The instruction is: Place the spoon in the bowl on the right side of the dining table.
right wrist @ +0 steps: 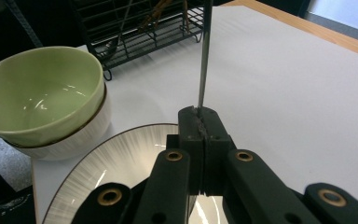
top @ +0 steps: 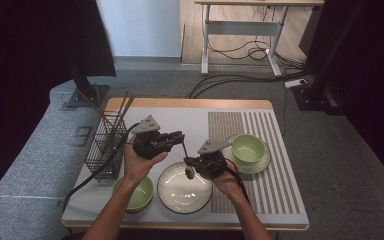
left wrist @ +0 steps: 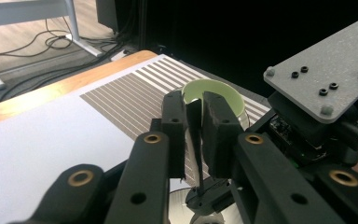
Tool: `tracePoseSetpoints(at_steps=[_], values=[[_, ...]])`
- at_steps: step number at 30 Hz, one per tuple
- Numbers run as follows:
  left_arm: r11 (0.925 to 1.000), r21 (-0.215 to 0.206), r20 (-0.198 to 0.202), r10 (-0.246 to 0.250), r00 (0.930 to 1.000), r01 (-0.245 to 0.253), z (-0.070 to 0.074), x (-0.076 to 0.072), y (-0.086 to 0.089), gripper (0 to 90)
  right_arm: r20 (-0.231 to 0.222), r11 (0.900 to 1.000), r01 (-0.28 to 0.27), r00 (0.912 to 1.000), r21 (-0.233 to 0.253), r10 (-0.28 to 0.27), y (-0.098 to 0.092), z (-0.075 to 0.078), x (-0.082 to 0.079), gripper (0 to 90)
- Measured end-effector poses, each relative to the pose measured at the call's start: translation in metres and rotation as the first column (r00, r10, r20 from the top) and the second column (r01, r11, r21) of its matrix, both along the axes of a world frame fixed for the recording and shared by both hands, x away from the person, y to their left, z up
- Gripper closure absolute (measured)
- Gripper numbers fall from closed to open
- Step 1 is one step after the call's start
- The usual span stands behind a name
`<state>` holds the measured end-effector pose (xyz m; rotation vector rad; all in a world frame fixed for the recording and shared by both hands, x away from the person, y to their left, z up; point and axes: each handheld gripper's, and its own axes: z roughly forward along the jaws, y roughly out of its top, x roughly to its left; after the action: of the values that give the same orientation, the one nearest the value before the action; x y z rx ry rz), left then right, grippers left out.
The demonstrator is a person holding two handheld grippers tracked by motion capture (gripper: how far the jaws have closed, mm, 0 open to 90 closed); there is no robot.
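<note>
A slim spoon (top: 185,151) hangs over the white plate with a dark rim (top: 172,201) near the table's front. My left gripper (top: 180,138) is shut on the top of its handle (left wrist: 194,126). Lower down, my right gripper (top: 189,163) is shut on the same handle, just above the spoon's bowl. In the right gripper view the thin handle (right wrist: 204,70) rises straight up from the shut jaws of the right gripper (right wrist: 200,122), with the plate (right wrist: 116,168) underneath. The left gripper view shows the right gripper's grey plate (left wrist: 326,74) close by at the right.
A green bowl (top: 141,196) sits at the front left, nested in a white ribbed one (right wrist: 77,135). Another green bowl (top: 248,148) stands on a saucer on the striped mat (top: 275,185). A black wire rack (top: 105,146) with chopsticks is at the left.
</note>
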<state>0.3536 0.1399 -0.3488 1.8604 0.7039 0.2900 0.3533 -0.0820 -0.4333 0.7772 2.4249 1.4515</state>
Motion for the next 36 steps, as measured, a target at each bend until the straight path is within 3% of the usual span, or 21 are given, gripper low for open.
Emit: tracePoseSetpoints(at_steps=[7, 21, 31, 36], values=[[0.9999, -0.004, 0.012, 0.011, 0.9999, -0.011, 0.003, -0.004, 0.011, 70.1, -0.007, 1.000, 0.029, 0.9996, 0.010, -0.029, -0.011, -0.002, 0.002, 89.7], [0.9978, -0.003, -0.030, 0.065, 0.9974, -0.066, -0.014, -0.003, 0.044, 69.3, -0.014, 0.997, 0.080, 0.9967, 0.015, -0.080, -0.031, -0.003, 0.007, 89.7], [0.9960, -0.009, -0.013, 0.089, 0.9959, -0.089, -0.018, -0.010, 0.059, 69.2, -0.024, 0.992, 0.121, 0.9924, 0.019, -0.121, -0.048, -0.004, 0.011, 89.7], [0.9946, -0.006, -0.027, 0.104, 0.9942, -0.104, -0.023, -0.010, 0.068, 69.2, -0.026, 0.989, 0.146, 0.9890, 0.017, -0.146, -0.056, -0.005, 0.014, 89.7]])
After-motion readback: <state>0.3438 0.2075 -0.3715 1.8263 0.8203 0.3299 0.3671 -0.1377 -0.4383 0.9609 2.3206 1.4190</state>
